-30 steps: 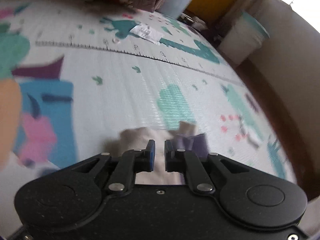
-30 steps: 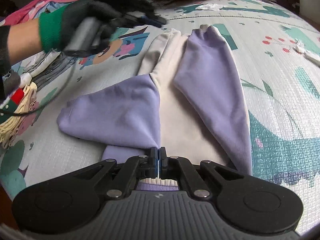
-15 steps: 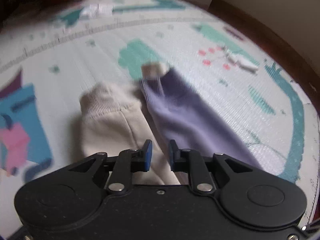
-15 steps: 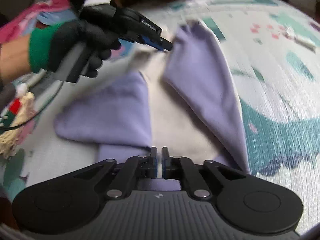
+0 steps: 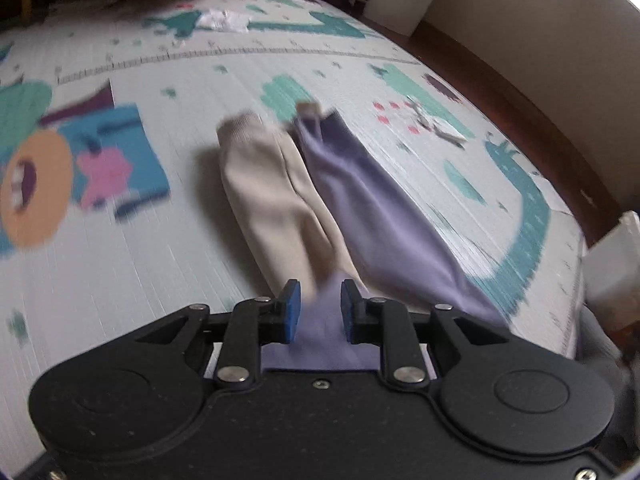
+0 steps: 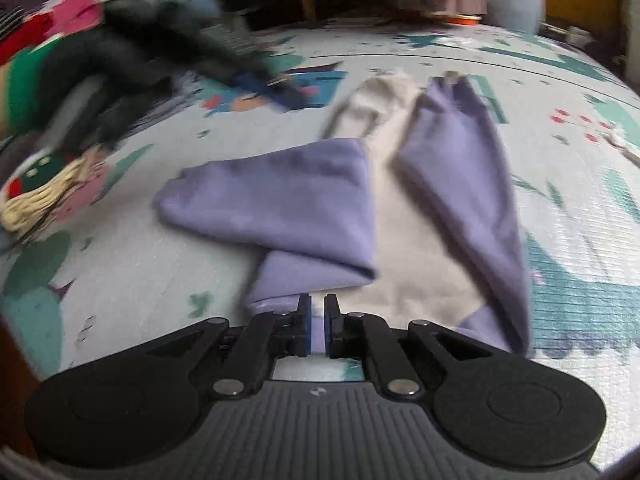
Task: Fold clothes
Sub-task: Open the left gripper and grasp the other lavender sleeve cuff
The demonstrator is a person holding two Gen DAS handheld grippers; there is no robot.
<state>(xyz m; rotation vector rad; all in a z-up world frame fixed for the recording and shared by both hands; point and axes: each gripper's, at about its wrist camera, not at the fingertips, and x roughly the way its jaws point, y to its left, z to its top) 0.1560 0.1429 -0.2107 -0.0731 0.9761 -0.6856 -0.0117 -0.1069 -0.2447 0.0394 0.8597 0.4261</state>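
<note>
Both tongs have released the trousers [image 6: 420,240]: left tongs [image 5: 316,312] and right tongs [image 6: 317,330] stand slightly open, empty; this fold seems done.

**Both grippers low, jaws slightly parted**

Left gripper [image 5: 316,306] angled down, blue pads apart w/ a clear gap, nothing pinched. Right gripper [image 6: 317,324] also tilted down, jaws only a sliver apart (pads not pressing on anything I can make out). Left hand [image 6: 100,76], black glove w/ green cuff, blurred at the upper left of the right-wrist view.
</note>
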